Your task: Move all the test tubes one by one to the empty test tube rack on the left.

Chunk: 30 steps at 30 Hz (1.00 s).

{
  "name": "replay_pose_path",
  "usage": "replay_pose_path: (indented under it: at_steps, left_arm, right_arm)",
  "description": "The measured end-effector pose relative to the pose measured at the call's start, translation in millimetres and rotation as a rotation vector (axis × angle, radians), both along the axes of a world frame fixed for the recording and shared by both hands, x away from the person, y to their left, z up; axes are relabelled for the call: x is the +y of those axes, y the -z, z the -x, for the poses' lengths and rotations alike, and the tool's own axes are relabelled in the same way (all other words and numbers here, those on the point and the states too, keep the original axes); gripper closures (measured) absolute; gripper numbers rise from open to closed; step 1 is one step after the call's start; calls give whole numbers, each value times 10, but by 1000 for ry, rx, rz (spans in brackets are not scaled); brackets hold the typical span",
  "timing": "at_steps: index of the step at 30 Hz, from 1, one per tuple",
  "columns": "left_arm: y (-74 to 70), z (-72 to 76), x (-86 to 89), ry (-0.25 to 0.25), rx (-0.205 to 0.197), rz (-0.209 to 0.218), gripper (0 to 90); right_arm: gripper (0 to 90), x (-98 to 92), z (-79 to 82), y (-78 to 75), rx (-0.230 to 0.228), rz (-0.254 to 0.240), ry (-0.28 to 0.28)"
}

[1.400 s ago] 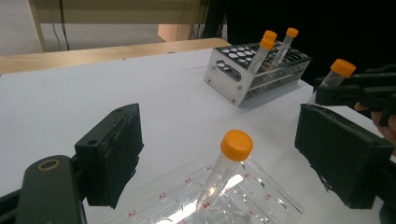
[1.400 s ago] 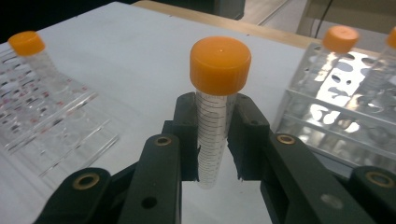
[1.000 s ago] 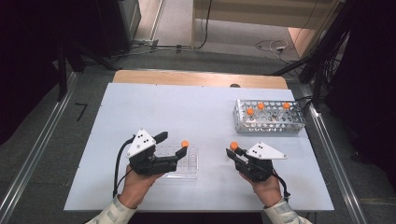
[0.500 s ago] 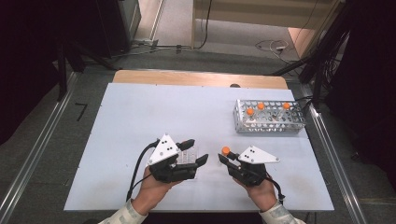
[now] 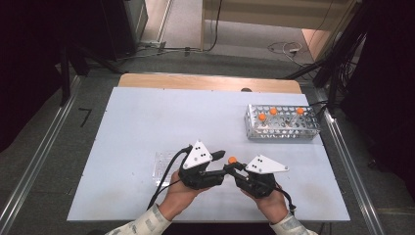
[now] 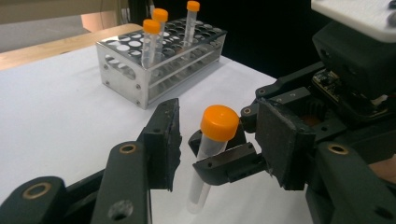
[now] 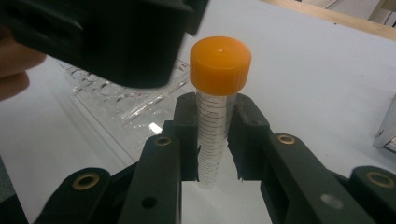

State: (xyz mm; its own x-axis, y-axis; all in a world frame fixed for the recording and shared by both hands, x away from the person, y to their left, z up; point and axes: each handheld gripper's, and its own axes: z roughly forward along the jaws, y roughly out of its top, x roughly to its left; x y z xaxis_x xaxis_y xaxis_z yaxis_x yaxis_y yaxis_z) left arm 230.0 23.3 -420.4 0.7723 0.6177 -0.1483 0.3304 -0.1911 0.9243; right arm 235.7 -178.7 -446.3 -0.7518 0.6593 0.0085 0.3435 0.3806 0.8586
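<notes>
My right gripper (image 7: 215, 116) is shut on a clear graduated tube with an orange cap (image 7: 219, 63) and holds it upright above the white table. In the high view the right gripper (image 5: 234, 169) is at the front centre, with the cap (image 5: 232, 159) at its tip. My left gripper (image 5: 221, 165) faces it from the left. In the left gripper view its jaws have just been closing, and the left gripper (image 6: 219, 135) stands open around the tube (image 6: 212, 149). The pads (image 6: 163, 140) are a little apart from the cap on both sides.
A metal tube rack (image 5: 281, 128) with three orange-capped tubes stands at the back right, and appears as the rack (image 6: 140, 79) in the left gripper view. A clear plastic tray (image 5: 164, 164) lies left of the left gripper. The table's front edge is near the person's wrists.
The left gripper has moved right, off the clear tray and up to the right gripper, and its jaws have narrowed around the tube's cap. The right gripper has stayed nearly in place with the tube.
</notes>
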Motion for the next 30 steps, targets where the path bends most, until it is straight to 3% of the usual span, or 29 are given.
replay_pose_path:
  at_steps: [9,30]
  left_arm:
    - [39,-21,-80,-12,-15,-20,599]
    - [81,-15,-123,-17,-25,-45,684]
  right_arm:
    - [721,22,30,-8,-5,-1,-15]
    - [721,18,37,-15,2,-8,-12]
